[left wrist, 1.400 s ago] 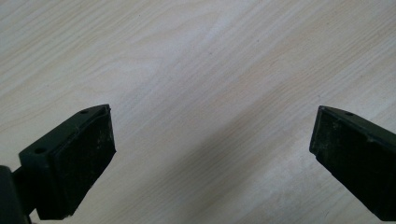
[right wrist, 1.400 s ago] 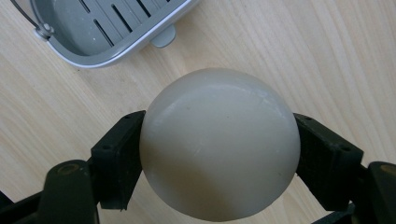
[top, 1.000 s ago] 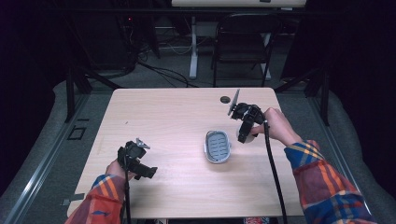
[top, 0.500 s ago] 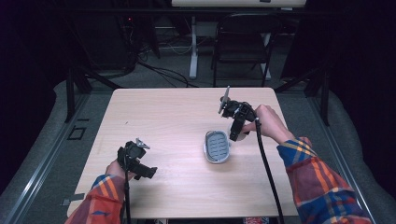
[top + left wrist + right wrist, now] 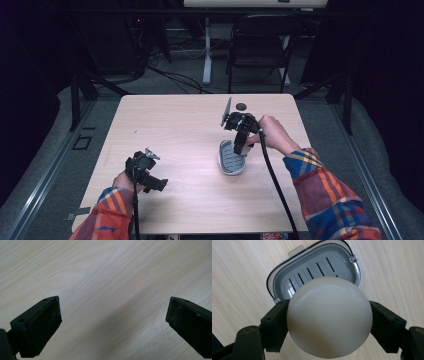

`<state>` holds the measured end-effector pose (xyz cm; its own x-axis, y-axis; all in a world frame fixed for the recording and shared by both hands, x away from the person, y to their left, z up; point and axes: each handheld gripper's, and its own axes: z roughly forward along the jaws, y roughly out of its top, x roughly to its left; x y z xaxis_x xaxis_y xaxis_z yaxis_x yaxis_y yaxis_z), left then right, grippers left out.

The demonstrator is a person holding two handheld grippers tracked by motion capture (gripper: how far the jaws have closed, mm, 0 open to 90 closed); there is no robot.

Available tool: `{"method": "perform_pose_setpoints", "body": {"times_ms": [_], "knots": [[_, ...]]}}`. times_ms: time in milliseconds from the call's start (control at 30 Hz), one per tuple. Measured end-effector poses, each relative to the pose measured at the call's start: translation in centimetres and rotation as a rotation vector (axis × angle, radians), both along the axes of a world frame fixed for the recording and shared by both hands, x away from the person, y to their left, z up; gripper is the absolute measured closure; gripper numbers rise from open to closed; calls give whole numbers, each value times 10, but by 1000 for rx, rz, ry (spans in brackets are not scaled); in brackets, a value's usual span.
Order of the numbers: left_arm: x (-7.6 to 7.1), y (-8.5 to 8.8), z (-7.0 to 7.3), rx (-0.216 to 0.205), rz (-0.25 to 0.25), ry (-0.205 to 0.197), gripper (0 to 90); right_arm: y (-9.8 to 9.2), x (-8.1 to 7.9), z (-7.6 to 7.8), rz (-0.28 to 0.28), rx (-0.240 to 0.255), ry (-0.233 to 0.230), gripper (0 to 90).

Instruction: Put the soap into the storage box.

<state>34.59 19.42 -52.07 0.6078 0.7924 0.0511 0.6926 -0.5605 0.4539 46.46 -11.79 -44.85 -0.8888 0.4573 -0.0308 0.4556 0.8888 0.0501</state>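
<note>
a round cream soap is clamped by the right hand-held gripper above the grey soap dish. the left hand-held gripper is held wide open over the bare surface, near left.

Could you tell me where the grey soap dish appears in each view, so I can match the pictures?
High view: the soap dish lies right of the table's middle, just below the right gripper.
Left gripper view: bare table wood between the jaws, no dish.
Right gripper view: the dish is top centre, behind the pale round soap.
Shared landmark: the light wooden table.
</note>
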Motion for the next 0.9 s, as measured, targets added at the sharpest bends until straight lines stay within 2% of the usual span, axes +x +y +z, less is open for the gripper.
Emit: {"method": "perform_pose_setpoints", "body": {"times_ms": [900], "knots": [[0,0,-1,-1,-6,5,1,16,6,-29,4,10,47,236]]}}
